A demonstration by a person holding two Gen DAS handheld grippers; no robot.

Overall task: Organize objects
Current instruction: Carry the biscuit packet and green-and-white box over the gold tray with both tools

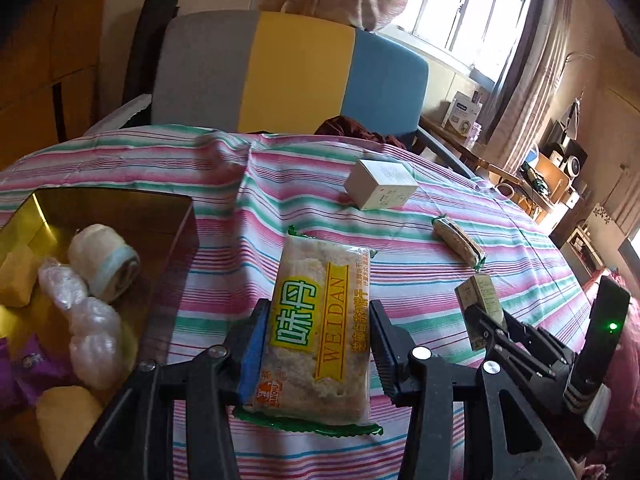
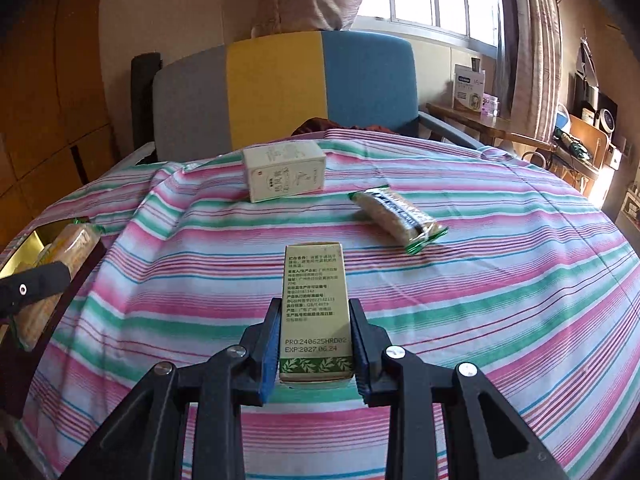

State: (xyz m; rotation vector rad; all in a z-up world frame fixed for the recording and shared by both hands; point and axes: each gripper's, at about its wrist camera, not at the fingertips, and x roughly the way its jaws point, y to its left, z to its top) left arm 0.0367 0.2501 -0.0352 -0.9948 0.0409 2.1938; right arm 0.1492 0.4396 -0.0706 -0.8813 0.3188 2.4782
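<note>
My left gripper [image 1: 318,340] is shut on a clear cracker pack with a yellow WEIDAN label [image 1: 320,328], held above the striped tablecloth just right of the gold-lined box [image 1: 184,216]. My right gripper [image 2: 314,344] is shut on a small green-and-tan carton [image 2: 315,304], held above the cloth; it also shows in the left wrist view [image 1: 480,304]. A white carton [image 2: 284,176] and a wrapped snack bar [image 2: 398,214] lie on the cloth further back. The left gripper's pack shows at the left edge of the right wrist view [image 2: 60,256].
The gold-lined box holds a rolled bandage [image 1: 106,262], clear wrapped pieces [image 1: 86,324], yellow blocks and a purple packet. A grey, yellow and blue chair [image 1: 288,72] stands behind the table. Shelves and clutter stand at the right by the window.
</note>
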